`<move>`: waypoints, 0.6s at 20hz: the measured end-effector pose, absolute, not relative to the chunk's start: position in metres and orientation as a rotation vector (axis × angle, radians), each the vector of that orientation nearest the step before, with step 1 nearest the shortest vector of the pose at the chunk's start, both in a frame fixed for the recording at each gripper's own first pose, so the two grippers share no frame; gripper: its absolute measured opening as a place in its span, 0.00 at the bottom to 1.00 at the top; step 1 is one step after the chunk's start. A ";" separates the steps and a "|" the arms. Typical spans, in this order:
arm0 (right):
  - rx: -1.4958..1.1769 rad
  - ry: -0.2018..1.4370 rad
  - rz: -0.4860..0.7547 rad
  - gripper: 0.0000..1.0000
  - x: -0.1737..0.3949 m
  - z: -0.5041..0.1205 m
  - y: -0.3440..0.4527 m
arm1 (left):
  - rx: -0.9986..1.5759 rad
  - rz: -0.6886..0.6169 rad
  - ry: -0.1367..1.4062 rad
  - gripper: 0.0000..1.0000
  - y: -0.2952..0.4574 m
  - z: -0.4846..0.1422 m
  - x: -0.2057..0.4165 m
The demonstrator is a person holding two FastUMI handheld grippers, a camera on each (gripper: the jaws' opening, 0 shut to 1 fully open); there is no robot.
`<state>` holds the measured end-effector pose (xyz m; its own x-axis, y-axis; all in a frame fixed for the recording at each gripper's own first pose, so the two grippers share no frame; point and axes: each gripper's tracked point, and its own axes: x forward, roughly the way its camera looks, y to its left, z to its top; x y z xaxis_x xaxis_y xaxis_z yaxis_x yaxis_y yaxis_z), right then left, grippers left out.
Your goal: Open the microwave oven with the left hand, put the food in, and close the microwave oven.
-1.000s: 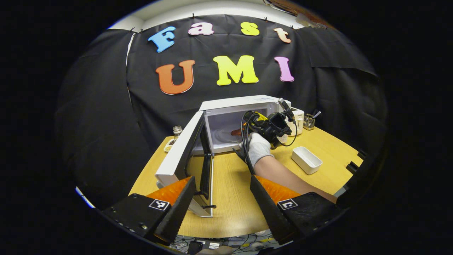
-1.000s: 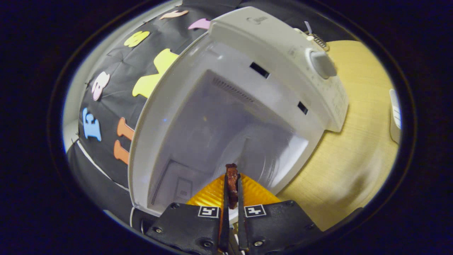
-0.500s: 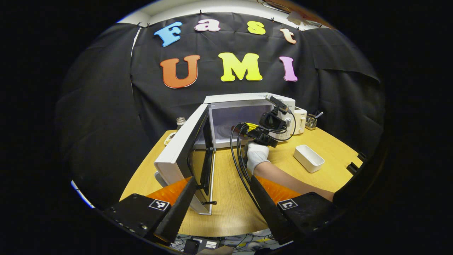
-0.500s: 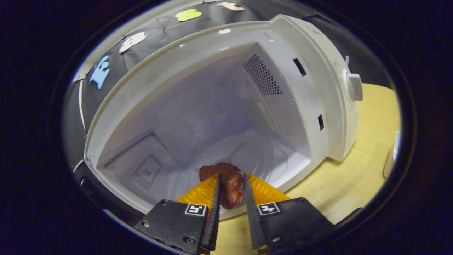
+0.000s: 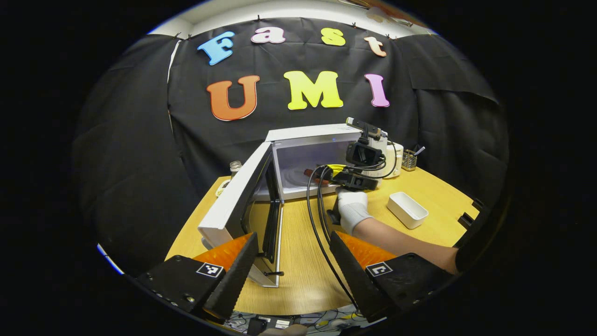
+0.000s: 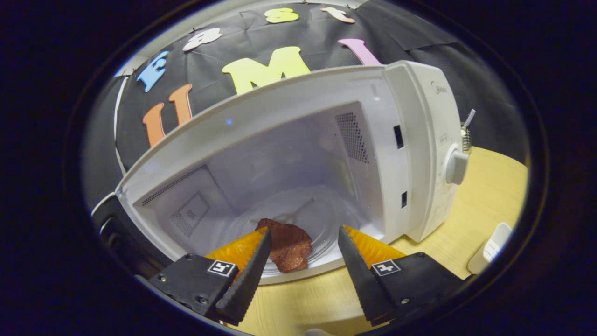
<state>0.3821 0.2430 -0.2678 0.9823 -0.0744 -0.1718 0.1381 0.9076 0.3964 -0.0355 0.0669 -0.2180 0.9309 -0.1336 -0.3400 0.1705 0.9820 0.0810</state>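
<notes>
The white microwave (image 5: 322, 135) (image 6: 419, 140) stands at the back of the wooden table with its door (image 5: 238, 196) swung wide to the left. A brown piece of food (image 6: 289, 245) (image 5: 310, 172) lies on the glass turntable (image 6: 322, 219) inside the cavity. My right gripper (image 6: 303, 240) is open just in front of the cavity, its fingers either side of the food and not touching it. In the left gripper view it (image 5: 347, 175) hovers at the oven mouth, held by a gloved hand (image 5: 352, 210). My left gripper (image 5: 291, 249) is open near the door's outer edge, holding nothing.
A white rectangular tray (image 5: 407, 210) (image 6: 492, 242) sits on the table (image 5: 303, 261) right of the microwave. A wire utensil holder (image 5: 409, 159) and a white appliance (image 5: 395, 156) stand behind it. A small glass jar (image 5: 234, 167) is left of the oven. Black cables (image 5: 319, 214) hang from the right gripper.
The right gripper opened, left the food on the turntable, and drew back out of the cavity. The left gripper barely moved.
</notes>
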 end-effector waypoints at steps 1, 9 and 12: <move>0.419 0.151 -0.102 0.92 0.370 -0.256 0.238 | 0.107 -0.159 0.332 0.95 0.067 -0.213 -0.034; 0.158 0.056 -0.011 0.98 0.251 -0.116 0.183 | 0.064 -0.105 0.229 0.95 0.085 -0.151 -0.027; 0.083 0.029 0.013 0.90 0.199 -0.071 0.162 | 0.071 -0.081 0.165 0.95 0.098 -0.126 -0.023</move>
<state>0.1990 0.1620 -0.0711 0.9995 0.0138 -0.0285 -0.0114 0.9965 0.0833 -0.0228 0.0979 -0.1263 0.9831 -0.0750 -0.1671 0.0868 0.9942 0.0641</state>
